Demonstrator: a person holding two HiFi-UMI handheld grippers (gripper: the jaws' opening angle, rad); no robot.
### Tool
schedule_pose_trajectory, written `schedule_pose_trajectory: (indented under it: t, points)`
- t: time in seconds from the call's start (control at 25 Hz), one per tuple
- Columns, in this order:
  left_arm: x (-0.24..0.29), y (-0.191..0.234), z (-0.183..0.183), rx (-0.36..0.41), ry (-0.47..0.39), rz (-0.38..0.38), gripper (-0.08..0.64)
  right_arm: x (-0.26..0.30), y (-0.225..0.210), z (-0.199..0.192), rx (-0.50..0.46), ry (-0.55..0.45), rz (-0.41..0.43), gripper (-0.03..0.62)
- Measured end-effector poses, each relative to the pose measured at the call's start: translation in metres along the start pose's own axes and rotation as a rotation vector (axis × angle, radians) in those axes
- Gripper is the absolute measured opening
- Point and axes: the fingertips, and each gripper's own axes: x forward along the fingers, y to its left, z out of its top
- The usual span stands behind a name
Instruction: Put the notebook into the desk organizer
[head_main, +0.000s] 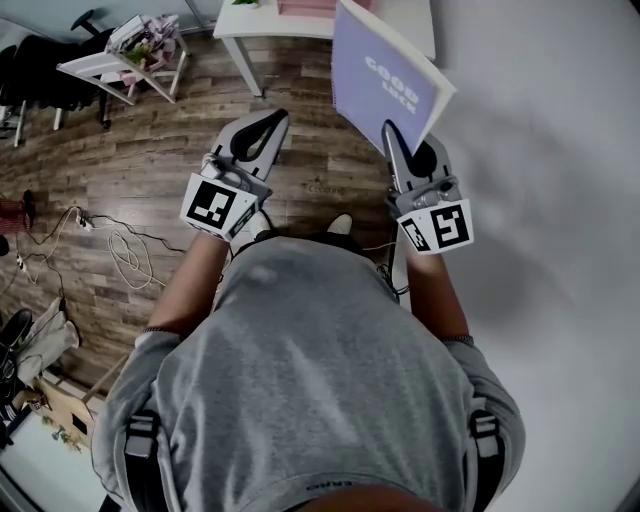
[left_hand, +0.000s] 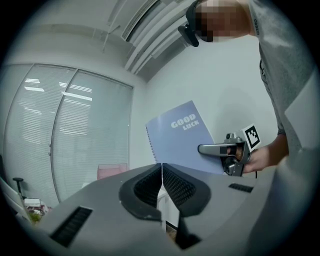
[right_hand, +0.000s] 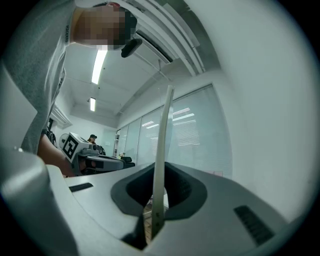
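The notebook (head_main: 385, 72) is lilac-blue and spiral-bound, with "GOOD LUCK" on its cover. It stands upright in the air, with my right gripper (head_main: 391, 130) shut on its lower edge. In the right gripper view the notebook (right_hand: 163, 145) shows edge-on, clamped between the pads of my right gripper (right_hand: 160, 172). My left gripper (head_main: 272, 118) is level beside it to the left, shut with nothing between its jaws. From the left gripper view, my left gripper (left_hand: 161, 166) points past the notebook (left_hand: 182, 137) and the right gripper (left_hand: 220, 149). A pink container (left_hand: 112, 171) stands on a white table.
The white table (head_main: 255, 22) is ahead at the top of the head view. A pale wall (head_main: 560, 150) fills the right side. The wooden floor (head_main: 120, 190) at left has cables (head_main: 125, 255), a small side table (head_main: 125, 55) and dark chairs (head_main: 40, 70). Glass partitions (left_hand: 65, 130) stand beyond.
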Motion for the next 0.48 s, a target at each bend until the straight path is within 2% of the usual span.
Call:
schedule_pose_trajectory:
  t: [0.24, 0.48]
  points:
    - [0.019, -0.026, -0.006, -0.002, 0.024, 0.03, 0.025, -0.02, -0.022, -0.003, 0.001, -0.001, 0.036, 0.038]
    - [0.039, -0.048, -0.004, 0.001, 0.013, 0.071, 0.025, -0.039, -0.04, -0.006, 0.01, -0.004, 0.09, 0.038]
